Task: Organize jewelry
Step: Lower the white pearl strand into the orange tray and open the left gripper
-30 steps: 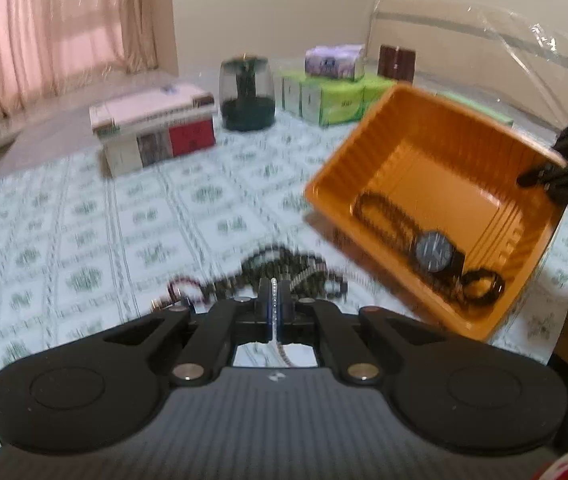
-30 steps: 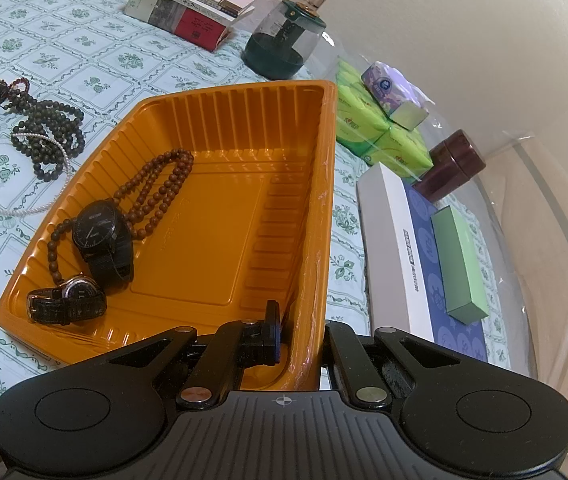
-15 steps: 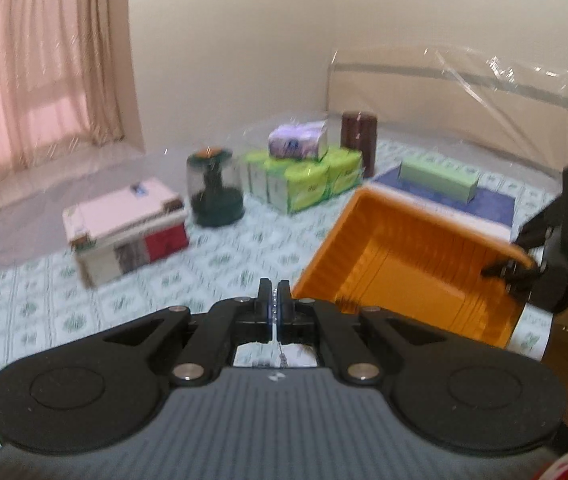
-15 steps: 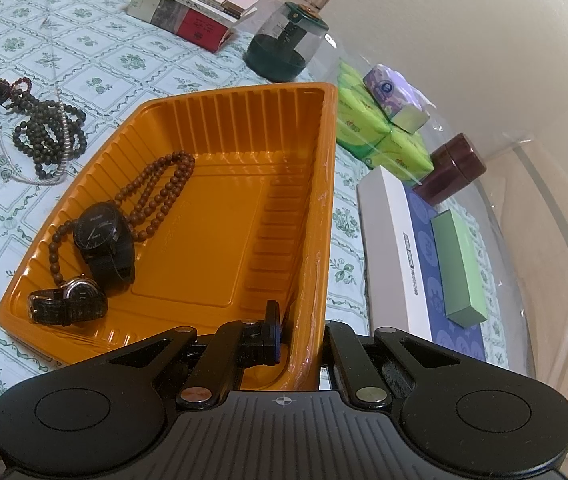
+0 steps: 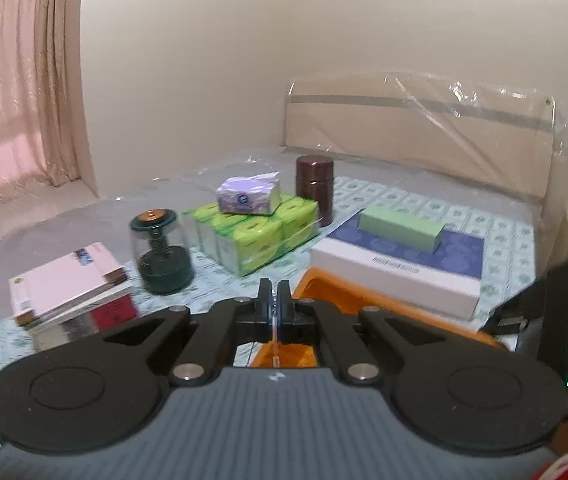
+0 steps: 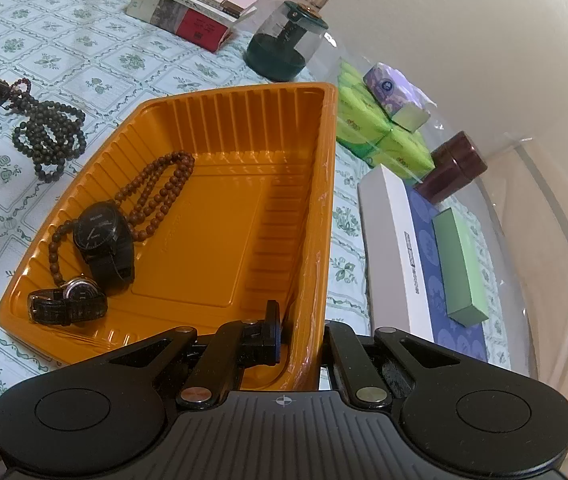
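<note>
Right wrist view: my right tool (image 6: 298,340) pinches the near wall of the orange tray (image 6: 324,184) at lower centre; two watches (image 6: 102,236) and brown beads (image 6: 156,192) lie inside at left. Dark beads (image 6: 50,136) rest on the bedspread (image 6: 84,52), upper left. My left tool (image 5: 275,300) pinches a thin pale chain (image 5: 274,340).

You see an orange ribbed tray (image 6: 244,208) on a white cloth (image 6: 64,60) patterned with green flowers; in the tray lie brown beads (image 6: 156,196) and a black watch (image 6: 100,236), beside it dark beads (image 6: 50,136).
</note>
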Demonstrator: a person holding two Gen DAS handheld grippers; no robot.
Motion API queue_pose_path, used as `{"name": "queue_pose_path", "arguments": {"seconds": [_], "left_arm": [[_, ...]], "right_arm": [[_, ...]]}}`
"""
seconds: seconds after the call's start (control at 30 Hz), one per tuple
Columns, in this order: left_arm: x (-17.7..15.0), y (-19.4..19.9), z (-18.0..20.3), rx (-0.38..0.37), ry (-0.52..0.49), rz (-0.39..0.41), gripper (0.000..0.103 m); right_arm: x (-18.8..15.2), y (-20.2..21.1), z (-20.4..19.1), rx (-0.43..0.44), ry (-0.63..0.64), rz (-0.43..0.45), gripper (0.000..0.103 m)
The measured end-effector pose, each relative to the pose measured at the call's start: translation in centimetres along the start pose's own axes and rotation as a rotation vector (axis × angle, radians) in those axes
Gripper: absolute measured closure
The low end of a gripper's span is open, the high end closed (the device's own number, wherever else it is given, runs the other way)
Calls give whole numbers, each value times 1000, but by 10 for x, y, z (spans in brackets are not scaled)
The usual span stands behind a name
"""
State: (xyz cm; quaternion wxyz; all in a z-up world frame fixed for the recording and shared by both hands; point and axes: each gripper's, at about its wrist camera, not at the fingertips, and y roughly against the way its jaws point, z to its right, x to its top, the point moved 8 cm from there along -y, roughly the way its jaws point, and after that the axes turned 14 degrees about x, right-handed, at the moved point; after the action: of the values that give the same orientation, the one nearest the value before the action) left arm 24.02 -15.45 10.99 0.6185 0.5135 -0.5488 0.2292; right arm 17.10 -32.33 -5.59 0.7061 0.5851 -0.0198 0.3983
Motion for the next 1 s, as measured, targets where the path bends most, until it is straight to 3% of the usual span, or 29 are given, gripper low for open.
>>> {"name": "queue_pose_path", "arguments": {"seconds": [0.47,1.0], "left_arm": [[-38,-76,70,-121,-35,-161,102],[-50,-101,83,-160,-21,-233,99]], "right_arm": [[-1,-2,1,4,-5,1,99],[-2,-2,1,7,-14,4,99]]}}
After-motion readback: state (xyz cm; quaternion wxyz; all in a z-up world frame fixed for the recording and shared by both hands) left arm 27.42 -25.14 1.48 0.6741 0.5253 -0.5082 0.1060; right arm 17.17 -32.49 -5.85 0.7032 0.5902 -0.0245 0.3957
